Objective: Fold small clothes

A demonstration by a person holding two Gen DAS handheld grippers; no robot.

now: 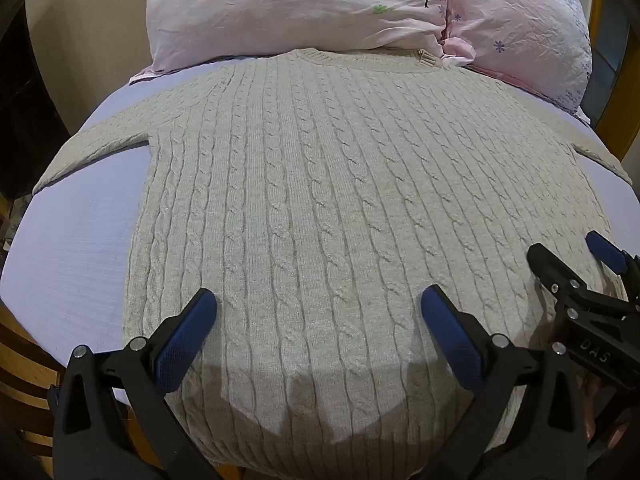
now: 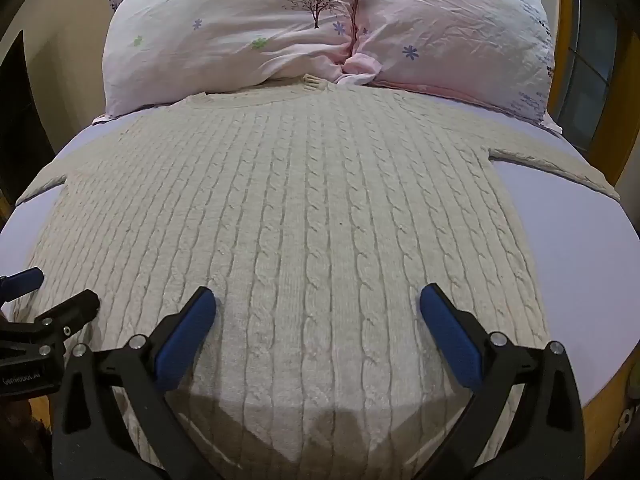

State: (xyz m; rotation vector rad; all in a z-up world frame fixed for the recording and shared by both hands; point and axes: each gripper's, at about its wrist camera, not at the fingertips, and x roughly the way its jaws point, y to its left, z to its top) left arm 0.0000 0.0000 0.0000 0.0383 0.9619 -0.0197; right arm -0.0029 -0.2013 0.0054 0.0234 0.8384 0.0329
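A cream cable-knit sweater (image 1: 312, 184) lies flat on the lilac bed sheet (image 1: 80, 248), collar toward the pillows, both sleeves spread out to the sides. It also fills the right wrist view (image 2: 304, 208). My left gripper (image 1: 318, 308) is open and empty, hovering above the sweater's lower part near the hem. My right gripper (image 2: 318, 308) is open and empty above the same hem, to the right. The right gripper shows at the right edge of the left wrist view (image 1: 568, 256). The left gripper shows at the left edge of the right wrist view (image 2: 56, 292).
Two pink flowered pillows (image 1: 296, 4) (image 1: 520, 28) lie against the sweater's collar at the far end of the bed. A wooden bed frame (image 1: 24, 380) runs along the near left edge. The sheet (image 2: 580, 248) lies bare beside the sweater's right sleeve.
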